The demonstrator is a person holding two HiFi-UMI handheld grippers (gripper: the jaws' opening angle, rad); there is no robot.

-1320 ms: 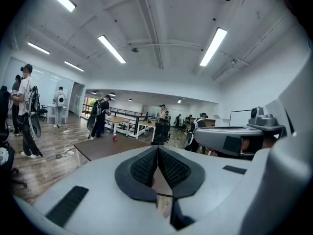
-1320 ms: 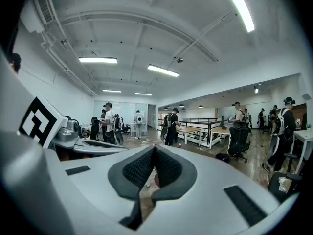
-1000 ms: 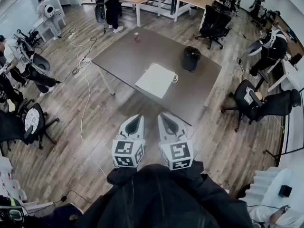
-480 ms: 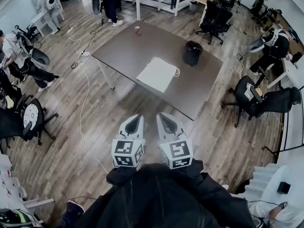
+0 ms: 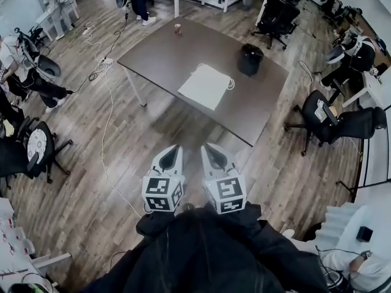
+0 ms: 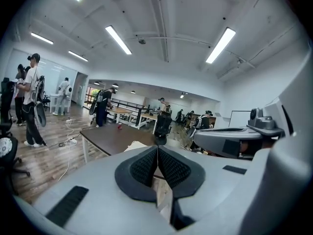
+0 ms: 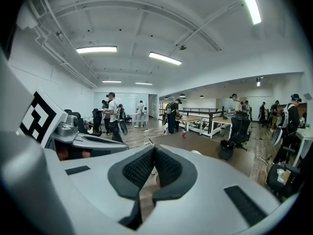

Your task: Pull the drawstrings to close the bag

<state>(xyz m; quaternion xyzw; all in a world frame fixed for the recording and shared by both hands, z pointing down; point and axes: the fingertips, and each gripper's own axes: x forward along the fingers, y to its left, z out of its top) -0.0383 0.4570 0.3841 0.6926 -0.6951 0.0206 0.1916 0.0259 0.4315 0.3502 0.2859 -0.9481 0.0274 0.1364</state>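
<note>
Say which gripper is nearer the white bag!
Right, slightly. Both hover short of the table; the right gripper lines up with the bag, the left gripper sits off leftward.

Got both tools held in close in front of my chest, just beside each other. My left gripper and right gripper both point away from me toward the far side, tips angled a bit toward each other. Jaws on both are pressed together, pads meeting, nothing pinched between them. The marker cubes sit nearest me, right ahead of my dark sleeves.
</note>
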